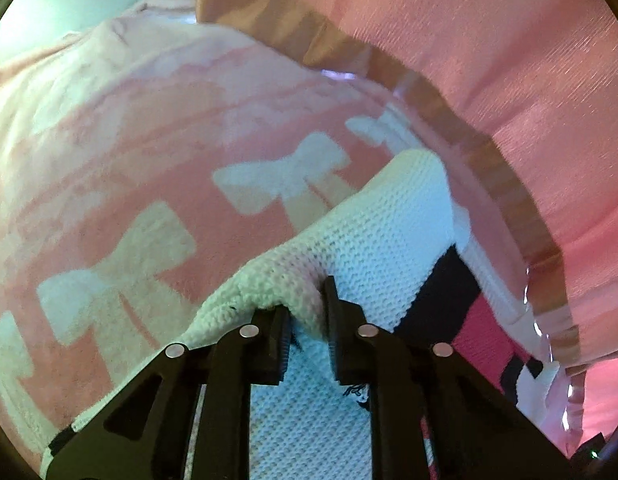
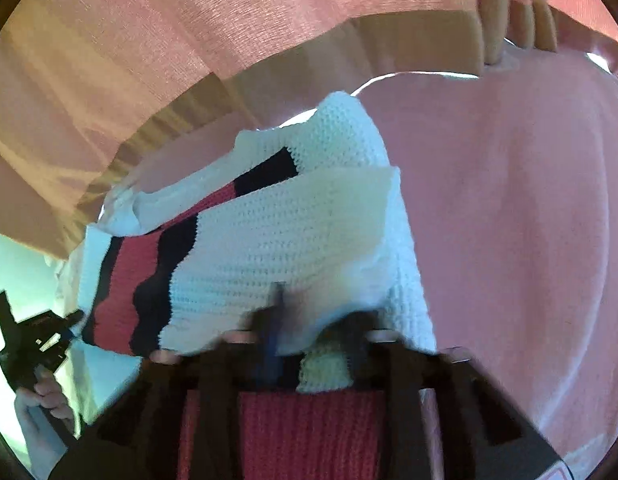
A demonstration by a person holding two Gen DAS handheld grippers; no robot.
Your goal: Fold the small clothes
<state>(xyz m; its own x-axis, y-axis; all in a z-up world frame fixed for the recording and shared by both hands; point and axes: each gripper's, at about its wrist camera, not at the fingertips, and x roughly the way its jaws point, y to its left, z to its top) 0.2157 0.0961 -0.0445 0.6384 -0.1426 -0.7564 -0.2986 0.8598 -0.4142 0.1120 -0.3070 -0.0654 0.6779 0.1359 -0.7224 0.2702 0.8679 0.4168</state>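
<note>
A white knitted garment [image 1: 373,232] with black and pink-red stripes hangs stretched between my two grippers over a pink blanket. In the left wrist view my left gripper [image 1: 307,320] is shut on a bunched fold of its white edge. In the right wrist view the garment [image 2: 293,236] spreads in front of my right gripper [image 2: 317,320], which is blurred and shut on the white knit at its lower edge. The left gripper [image 2: 75,316] and the hand holding it show at the lower left of the right wrist view, gripping the striped end.
A pink blanket with white bows [image 1: 157,208] lies under the garment. A plain pink cover [image 2: 509,220] lies to the right. A pink curtain with a tan hem [image 1: 489,72] hangs close behind. A pale wall [image 2: 13,256] shows at the left.
</note>
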